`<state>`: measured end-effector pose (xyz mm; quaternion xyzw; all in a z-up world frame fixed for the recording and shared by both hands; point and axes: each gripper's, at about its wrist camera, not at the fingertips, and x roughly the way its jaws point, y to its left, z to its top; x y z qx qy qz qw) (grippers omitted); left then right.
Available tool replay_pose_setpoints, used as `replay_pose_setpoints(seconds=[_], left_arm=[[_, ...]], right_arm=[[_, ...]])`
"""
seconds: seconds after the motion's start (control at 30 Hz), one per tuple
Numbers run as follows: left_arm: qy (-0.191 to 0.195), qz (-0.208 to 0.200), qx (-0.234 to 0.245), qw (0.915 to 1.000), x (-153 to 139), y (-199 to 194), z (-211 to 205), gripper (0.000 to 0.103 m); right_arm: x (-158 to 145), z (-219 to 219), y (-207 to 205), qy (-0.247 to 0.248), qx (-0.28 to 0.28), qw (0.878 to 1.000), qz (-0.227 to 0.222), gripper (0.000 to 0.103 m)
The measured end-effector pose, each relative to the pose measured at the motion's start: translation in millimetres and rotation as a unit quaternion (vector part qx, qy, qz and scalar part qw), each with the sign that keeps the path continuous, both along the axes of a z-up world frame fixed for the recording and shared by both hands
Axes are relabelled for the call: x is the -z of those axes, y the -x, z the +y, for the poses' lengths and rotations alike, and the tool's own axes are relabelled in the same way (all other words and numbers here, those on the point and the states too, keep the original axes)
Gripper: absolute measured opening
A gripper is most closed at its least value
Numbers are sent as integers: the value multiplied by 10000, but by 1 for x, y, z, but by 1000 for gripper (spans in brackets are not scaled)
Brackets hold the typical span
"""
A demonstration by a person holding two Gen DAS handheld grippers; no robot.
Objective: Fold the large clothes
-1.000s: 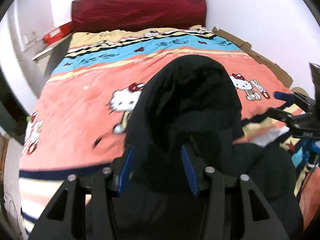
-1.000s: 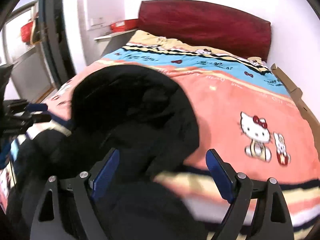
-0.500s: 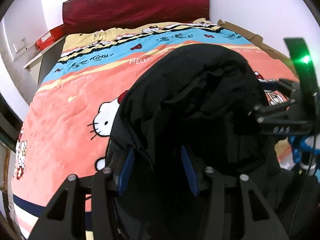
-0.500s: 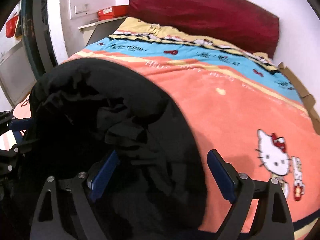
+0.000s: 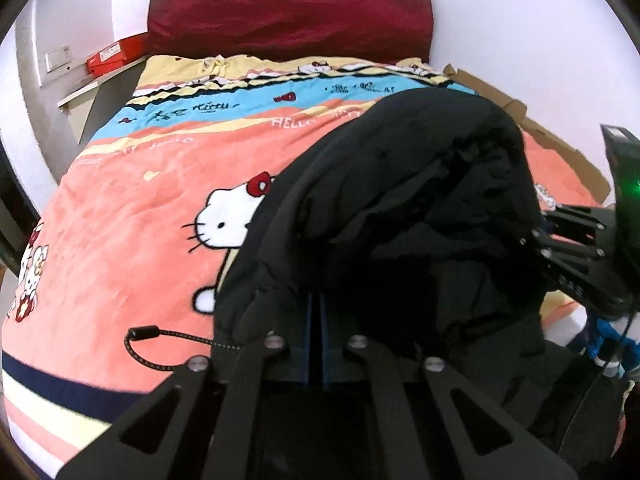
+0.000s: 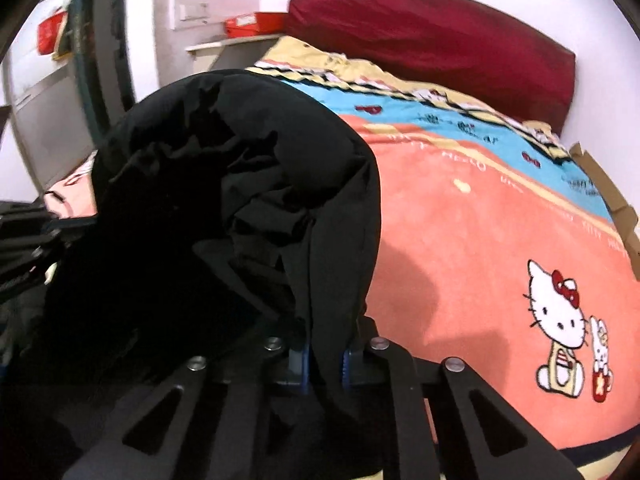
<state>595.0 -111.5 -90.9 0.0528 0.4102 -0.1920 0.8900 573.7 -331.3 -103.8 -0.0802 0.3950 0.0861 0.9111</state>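
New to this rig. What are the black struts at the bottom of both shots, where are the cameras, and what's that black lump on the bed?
No robot here: a person holds a two-finger gripper in each hand, with a fisheye camera on each looking along the fingers. The struts are the gripper's own frame.

One view is from the left gripper, the other from the right gripper. In the left view, the right gripper shows at the right edge.

The lump is a black padded jacket lying on a bed with a cartoon-cat blanket and a dark red headboard.

Both grippers' jaws have just been closing and are now shut on jacket fabric. An elastic drawcord trails from it in the left view.
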Motion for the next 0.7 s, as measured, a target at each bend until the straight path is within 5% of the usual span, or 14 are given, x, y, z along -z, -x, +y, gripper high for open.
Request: replay_pose_setpoints(seconds=[0.37,0.7], left_arm=[[408,-207,-94,9989,-69,127,64,3],[201,-186,117,9996,-69,277,110,2]], right_arm=[[-79,30,146,55,-603,9968,-517,8],[-100,66,314,262,-1052,9921,-631,8]])
